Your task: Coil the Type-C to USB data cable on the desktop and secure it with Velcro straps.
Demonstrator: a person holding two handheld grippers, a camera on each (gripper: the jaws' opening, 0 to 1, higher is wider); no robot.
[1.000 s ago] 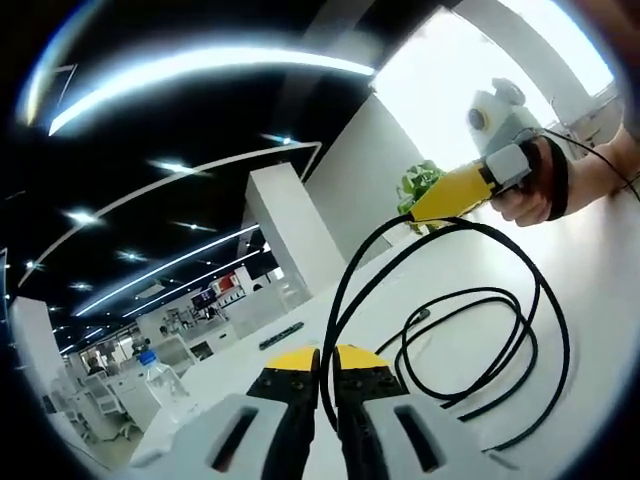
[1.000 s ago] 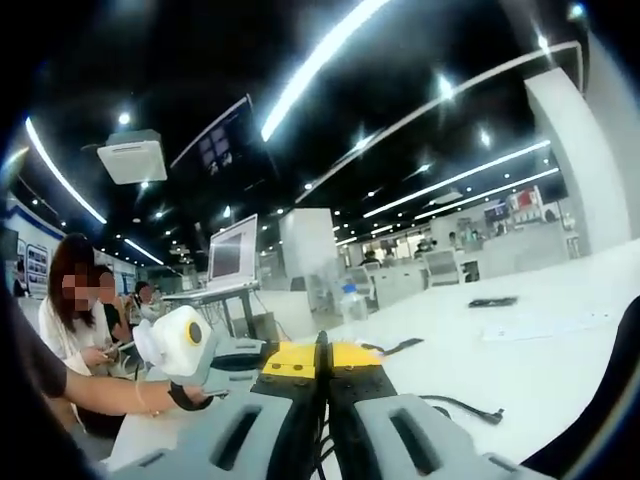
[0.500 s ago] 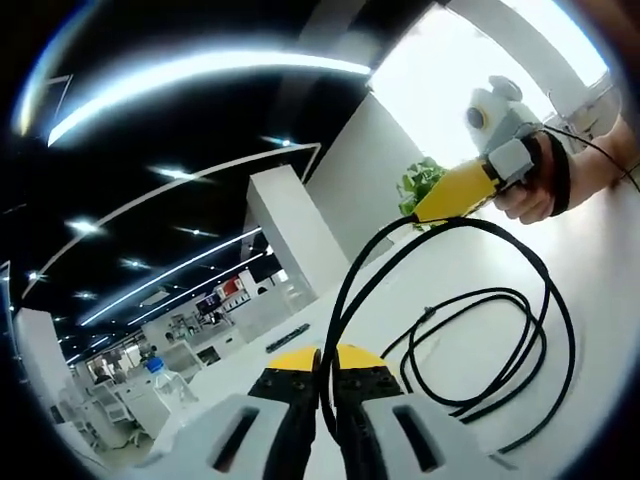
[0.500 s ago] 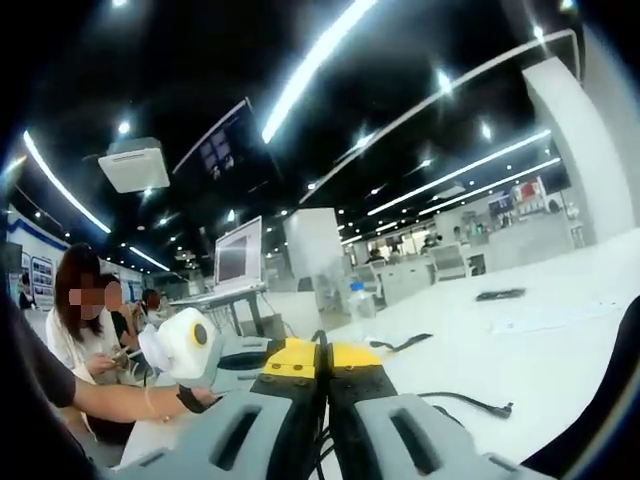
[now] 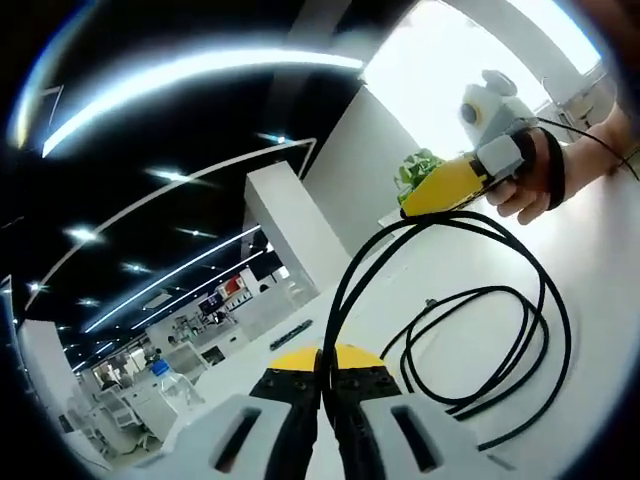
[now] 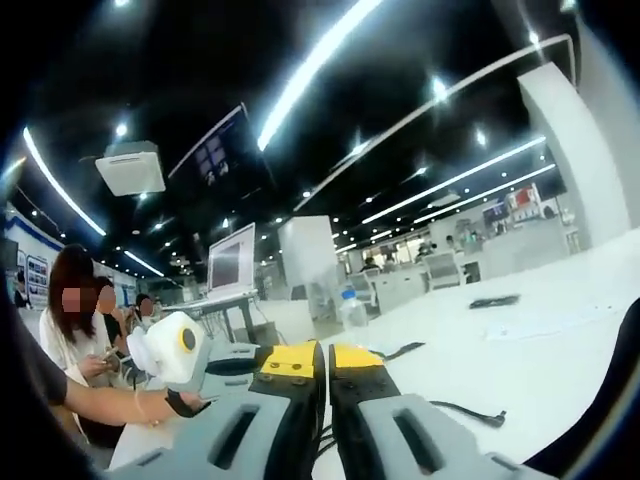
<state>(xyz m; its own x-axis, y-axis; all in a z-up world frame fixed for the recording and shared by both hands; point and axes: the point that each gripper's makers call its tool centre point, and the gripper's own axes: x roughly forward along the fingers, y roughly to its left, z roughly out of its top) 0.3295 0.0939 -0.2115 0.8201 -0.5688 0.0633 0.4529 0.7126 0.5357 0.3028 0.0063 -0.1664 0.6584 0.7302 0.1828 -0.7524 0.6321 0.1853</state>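
The black data cable (image 5: 345,290) rises from between the yellow tips of my left gripper (image 5: 320,360), which is shut on it. It arcs up and right to my right gripper (image 5: 408,210), whose yellow jaws are also shut on it, held by a hand (image 5: 525,185). The rest of the cable lies in loose loops (image 5: 520,345) on the white table (image 5: 600,260). In the right gripper view my right gripper (image 6: 325,352) has its jaws pressed close with a thin slit between them. A thin cable end with its plug (image 6: 495,420) lies on the table to the right.
A black strap-like strip (image 6: 400,350) lies on the table beyond the jaws, and a dark flat item (image 6: 495,300) sits farther back. A water bottle (image 6: 352,300) stands behind. People (image 6: 75,320) sit at the left. A plant (image 5: 420,170) stands behind the right gripper.
Both views have shifted slightly with the hands. The right gripper sits a little higher in the left gripper view. Both holds on the cable are unchanged.
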